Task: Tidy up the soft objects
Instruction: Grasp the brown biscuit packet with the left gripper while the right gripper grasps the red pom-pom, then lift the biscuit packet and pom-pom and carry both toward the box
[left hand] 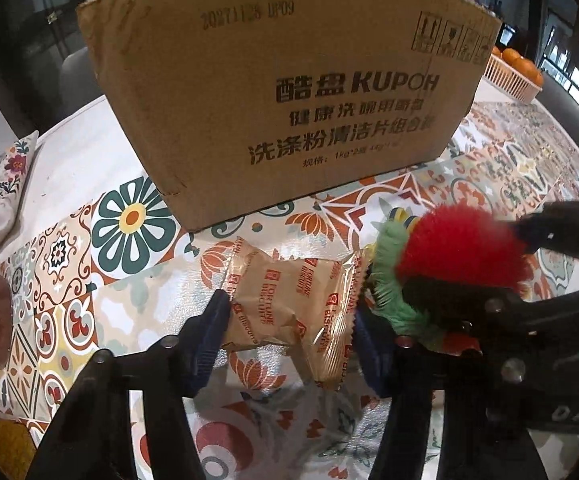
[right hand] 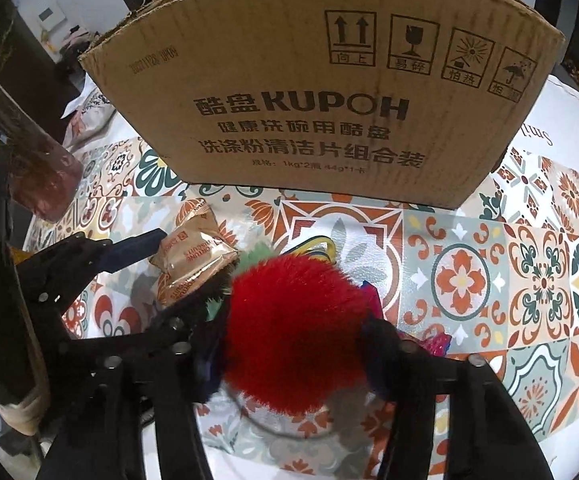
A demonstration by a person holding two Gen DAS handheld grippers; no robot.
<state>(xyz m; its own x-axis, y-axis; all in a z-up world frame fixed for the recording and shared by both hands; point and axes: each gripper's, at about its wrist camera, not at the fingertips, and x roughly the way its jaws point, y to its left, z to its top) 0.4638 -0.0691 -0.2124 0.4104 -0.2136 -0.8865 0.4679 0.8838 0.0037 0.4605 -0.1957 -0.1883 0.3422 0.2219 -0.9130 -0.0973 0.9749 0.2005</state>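
Note:
A tan biscuit packet [left hand: 289,300] lies on the patterned tablecloth [left hand: 129,288] in front of a cardboard box [left hand: 281,92]. My left gripper [left hand: 289,328] is shut on it, one blue pad against each end. Right beside it, a red fluffy ball [right hand: 293,320] with green fluffy parts [left hand: 389,280] fills my right gripper [right hand: 293,356], which is shut on it. In the right wrist view the packet [right hand: 193,256] sits left of the ball, with a left finger [right hand: 137,248] touching it. The cardboard box [right hand: 317,100] stands upright just behind both; its inside is hidden.
A pink basket of oranges [left hand: 517,72] stands at the far right. At the left edge lies a floral cushion [left hand: 5,188], and nearer stands a brownish glass-like object [right hand: 45,184]. A shiny pink wrapper [right hand: 437,340] lies right of the ball.

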